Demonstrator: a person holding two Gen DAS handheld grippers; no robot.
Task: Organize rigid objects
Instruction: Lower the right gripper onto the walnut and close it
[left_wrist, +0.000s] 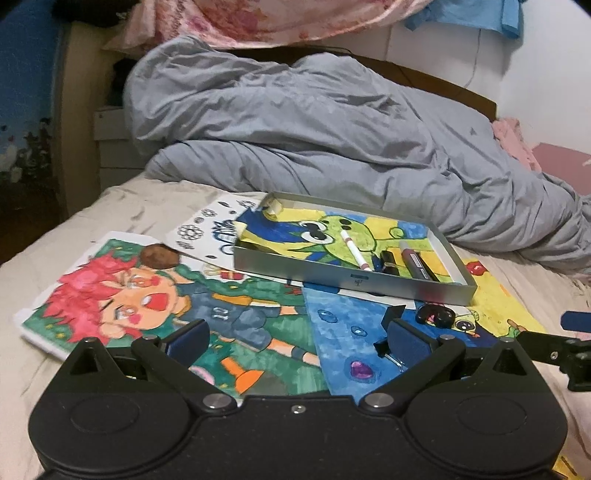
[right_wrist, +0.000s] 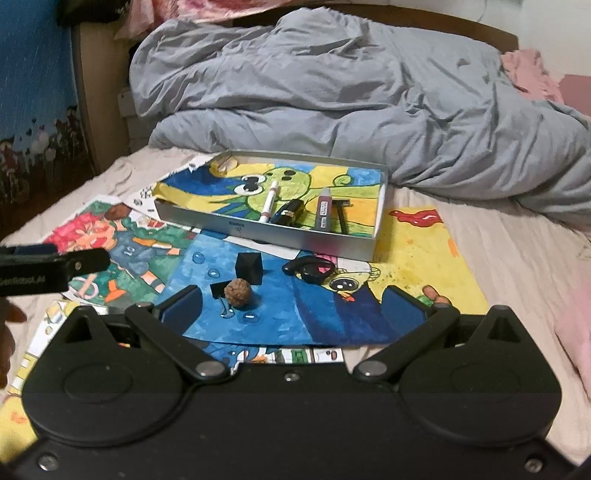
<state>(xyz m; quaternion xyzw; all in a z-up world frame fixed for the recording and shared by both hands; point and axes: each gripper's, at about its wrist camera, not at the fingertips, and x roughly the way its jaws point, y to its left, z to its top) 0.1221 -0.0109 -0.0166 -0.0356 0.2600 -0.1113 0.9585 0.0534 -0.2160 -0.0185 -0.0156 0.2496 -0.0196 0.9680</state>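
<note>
A shallow metal tray (right_wrist: 258, 230) is set on the drawings near the middle of the bed, just in front of the crumpled grey duvet (right_wrist: 369, 92). It serves, it seems, as the collecting place: a white marker (right_wrist: 268, 202), a black lipstick-like tube (right_wrist: 290, 212), a dark red marker (right_wrist: 323, 206) and a thin black stick-like tool (right_wrist: 341, 218) are already laid inside, near the tray's front wall.

Outside the tray, on the blue drawing (right_wrist: 295, 314) toward the front edge of the bed, several things are left: a black cube (right_wrist: 249, 269), a walnut (right_wrist: 238, 292), a black binder clip (right_wrist: 218, 290) touching the walnut, and a black looped object (right_wrist: 312, 269) beside the tray's front wall. A second walnut (left_wrist: 160, 256) is seen at the far edge of the red-haired character drawing (left_wrist: 129, 295).

Both tools are held low over the front edge of the bed, pointed toward the tray. The right gripper (right_wrist: 291, 306) is spread wide and carries nothing; the walnut lies just ahead of its left finger. The left gripper (left_wrist: 295, 338) is likewise spread and empty.
</note>
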